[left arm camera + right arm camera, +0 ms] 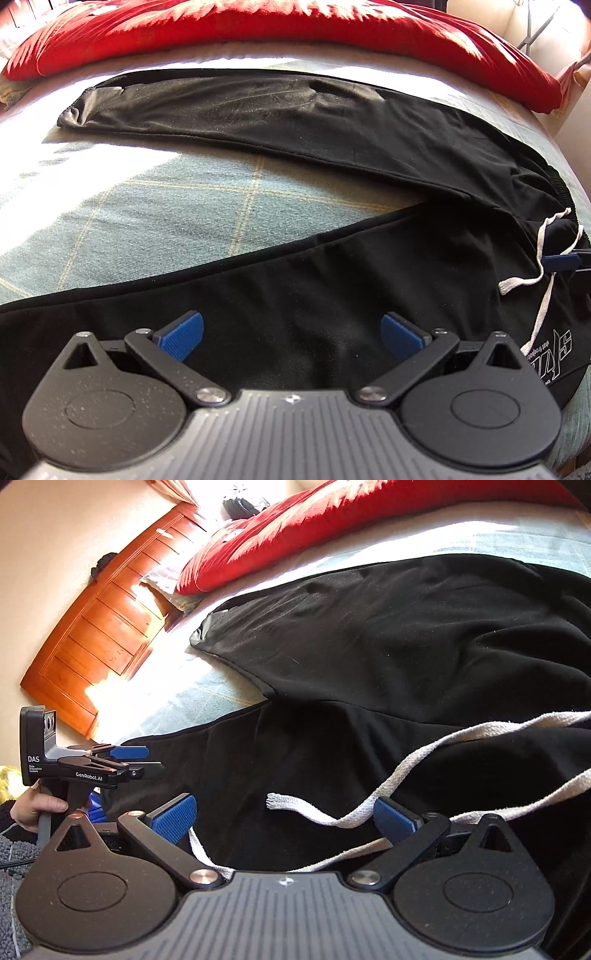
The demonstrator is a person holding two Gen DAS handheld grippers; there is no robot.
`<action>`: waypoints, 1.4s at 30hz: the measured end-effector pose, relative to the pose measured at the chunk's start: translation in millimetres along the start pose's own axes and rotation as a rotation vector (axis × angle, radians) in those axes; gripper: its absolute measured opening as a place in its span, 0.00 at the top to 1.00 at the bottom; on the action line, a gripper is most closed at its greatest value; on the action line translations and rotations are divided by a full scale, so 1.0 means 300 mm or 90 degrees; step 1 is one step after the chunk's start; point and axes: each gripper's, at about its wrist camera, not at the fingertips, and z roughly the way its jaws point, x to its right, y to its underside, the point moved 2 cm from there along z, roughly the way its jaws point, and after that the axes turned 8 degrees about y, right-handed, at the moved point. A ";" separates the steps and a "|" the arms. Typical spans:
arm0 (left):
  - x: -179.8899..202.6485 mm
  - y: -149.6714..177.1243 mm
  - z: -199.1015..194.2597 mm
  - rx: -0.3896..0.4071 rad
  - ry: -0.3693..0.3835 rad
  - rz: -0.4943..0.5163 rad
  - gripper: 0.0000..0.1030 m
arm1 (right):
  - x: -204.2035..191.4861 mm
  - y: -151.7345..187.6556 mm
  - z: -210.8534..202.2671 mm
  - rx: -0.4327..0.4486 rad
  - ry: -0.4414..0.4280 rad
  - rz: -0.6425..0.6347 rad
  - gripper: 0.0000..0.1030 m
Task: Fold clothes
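Black trousers (369,266) lie spread on the bed, their two legs parting in a V toward the left. In the left wrist view my left gripper (291,325) is open just above the near leg, nothing between its blue pads. A white drawstring (540,258) trails from the waistband at the right, where one blue fingertip (561,261) of the right gripper shows. In the right wrist view my right gripper (286,805) is open over the trousers (406,646) at the waist. The drawstring (480,730) lies loosely across its fingers. The left gripper (147,761) sits far left, held by a hand (37,808).
The bed has a pale green checked sheet (147,206). A red cushion or blanket (258,26) runs along the far side. A wooden headboard (99,627) stands at the left in the right wrist view. A grey rug (11,856) lies below the bed edge.
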 end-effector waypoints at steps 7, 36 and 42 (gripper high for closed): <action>-0.004 0.000 -0.017 -0.001 -0.022 -0.002 0.01 | 0.020 0.023 0.014 0.041 -0.008 0.041 0.00; -0.058 0.002 -0.053 0.038 0.065 0.037 0.01 | 0.154 -0.006 -0.007 0.116 0.331 0.107 0.00; -0.142 0.024 -0.053 0.041 0.047 0.002 0.01 | 0.091 -0.092 -0.063 0.175 0.317 0.085 0.00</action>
